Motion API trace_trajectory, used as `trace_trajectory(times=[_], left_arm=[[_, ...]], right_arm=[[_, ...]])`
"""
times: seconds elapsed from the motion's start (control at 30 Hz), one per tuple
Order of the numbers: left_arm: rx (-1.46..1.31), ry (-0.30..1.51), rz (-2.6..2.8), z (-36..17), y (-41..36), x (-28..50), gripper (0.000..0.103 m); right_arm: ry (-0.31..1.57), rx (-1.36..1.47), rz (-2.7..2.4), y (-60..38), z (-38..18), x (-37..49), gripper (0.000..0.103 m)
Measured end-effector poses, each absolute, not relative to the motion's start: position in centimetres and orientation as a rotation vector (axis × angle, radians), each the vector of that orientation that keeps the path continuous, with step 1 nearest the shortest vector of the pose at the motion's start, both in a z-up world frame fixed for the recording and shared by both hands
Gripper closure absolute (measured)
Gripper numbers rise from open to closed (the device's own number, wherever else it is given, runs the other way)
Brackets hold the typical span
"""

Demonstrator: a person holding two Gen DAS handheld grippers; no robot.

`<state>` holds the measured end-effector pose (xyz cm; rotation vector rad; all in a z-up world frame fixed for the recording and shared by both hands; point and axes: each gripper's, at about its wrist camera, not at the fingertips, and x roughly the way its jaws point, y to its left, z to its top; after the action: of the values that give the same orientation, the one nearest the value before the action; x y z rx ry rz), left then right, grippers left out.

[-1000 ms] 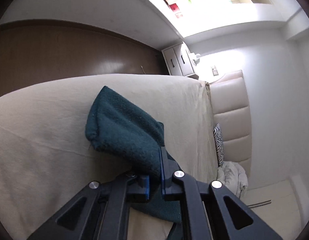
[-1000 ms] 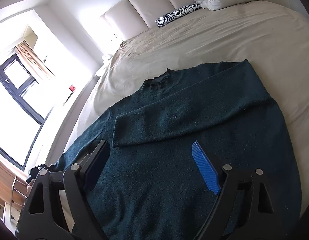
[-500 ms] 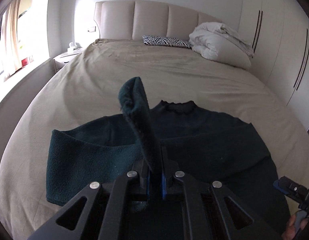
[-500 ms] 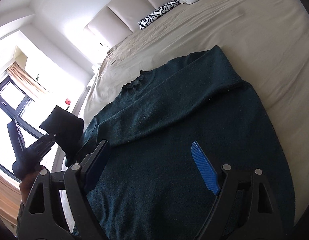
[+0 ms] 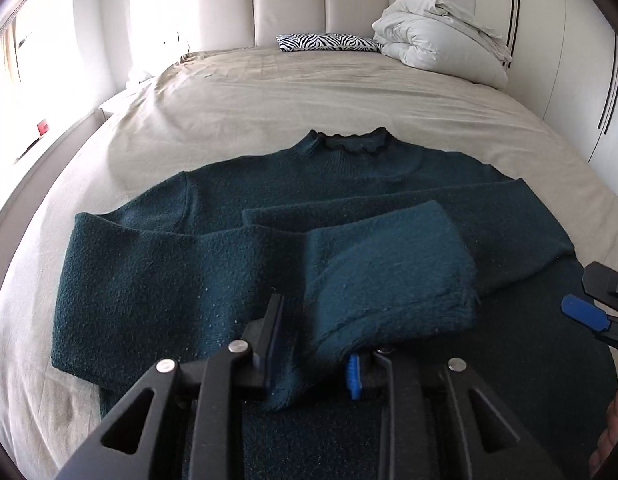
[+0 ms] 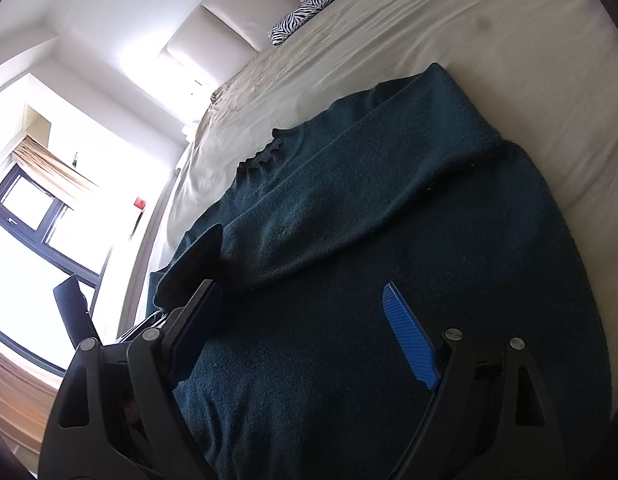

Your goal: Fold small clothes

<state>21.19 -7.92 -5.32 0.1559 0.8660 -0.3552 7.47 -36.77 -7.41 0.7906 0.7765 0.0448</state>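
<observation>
One teal sweater, one zebra pillow, perhaps one duvet, two grippers

Left tool opened, released sleeve; sleeve now draped across sweater chest.

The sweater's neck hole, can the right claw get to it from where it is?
Probably yes: the right claw hangs open above the sweater, and only flat knit lies before the collar.

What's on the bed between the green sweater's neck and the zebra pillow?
Nothing but bare beige sheet, as the left wrist view shows. The sweater collar lies flat, and the zebra pillow sits far up by the headboard.
</observation>
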Motion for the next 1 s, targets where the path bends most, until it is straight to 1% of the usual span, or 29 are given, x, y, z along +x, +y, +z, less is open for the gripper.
trace_trajectory(times=[0.1,0.17,0.2,0.23,0.27,0.4,0.43,0.5,0.57,0.63,0.7,0.77,0.83,0.9,0.97,1.0], left_arm=[[0.152,0.866,-0.359,-5.4,-8.0,21.1,0.067],[0.146,0.862,-0.364,-5.4,-8.0,21.0,0.058],[0.144,0.862,-0.363,-5.5,-7.9,20.9,0.055],[0.14,0.862,-0.359,-5.5,-7.7,20.8,0.049],[0.134,0.865,-0.355,-5.6,-7.4,20.6,0.042],[0.078,0.889,-0.374,-5.6,-5.1,19.4,0.036],[0.059,0.893,-0.379,-5.5,-4.4,19.0,0.033],[0.005,0.911,-0.377,-5.5,-2.7,18.7,0.033],[-0.076,0.922,-0.379,-5.2,-0.7,18.7,0.033],[-0.164,0.925,-0.36,-4.7,1.5,19.0,0.033],[-0.253,0.913,-0.357,-4.2,3.6,19.3,0.033],[-0.319,0.904,-0.34,-4.0,5.5,19.7,0.035],[-0.373,0.904,-0.318,-4.0,7.3,20.2,0.037],[-0.428,0.909,-0.313,-4.2,8.8,20.6,0.045],[-0.471,0.918,-0.316,-4.6,9.9,20.9,0.058],[-0.486,0.922,-0.319,-4.8,10.3,20.9,0.06]], right_arm=[[0.81,0.837,0.128,-35.7,-7.3,10.4,0.02],[0.862,0.875,0.18,-34.9,-7.7,12.7,0.021],[0.881,0.896,0.194,-34.5,-7.9,13.7,0.022],[0.898,0.915,0.215,-34.2,-8.2,14.7,0.022],[0.919,0.931,0.235,-33.9,-8.6,15.7,0.024],[1.004,0.945,0.229,-32.8,-9.8,18.2,0.036],[1.016,0.931,0.227,-32.4,-10.0,18.6,0.041],[1.028,0.898,0.237,-31.7,-10.1,19.1,0.045],[1.052,0.87,0.238,-30.9,-10.4,19.5,0.052],[1.069,0.847,0.246,-30.1,-10.7,19.8,0.054],[1.073,0.818,0.237,-29.6,-10.8,19.8,0.058],[1.089,0.779,0.226,-29.2,-10.8,20.0,0.068],[1.103,0.773,0.208,-29.3,-10.9,20.0,0.071],[1.102,0.789,0.202,-29.6,-10.8,19.8,0.071],[1.112,0.774,0.208,-29.5,-10.8,19.5,0.071],[1.119,0.753,0.21,-29.1,-10.8,19.4,0.071]])
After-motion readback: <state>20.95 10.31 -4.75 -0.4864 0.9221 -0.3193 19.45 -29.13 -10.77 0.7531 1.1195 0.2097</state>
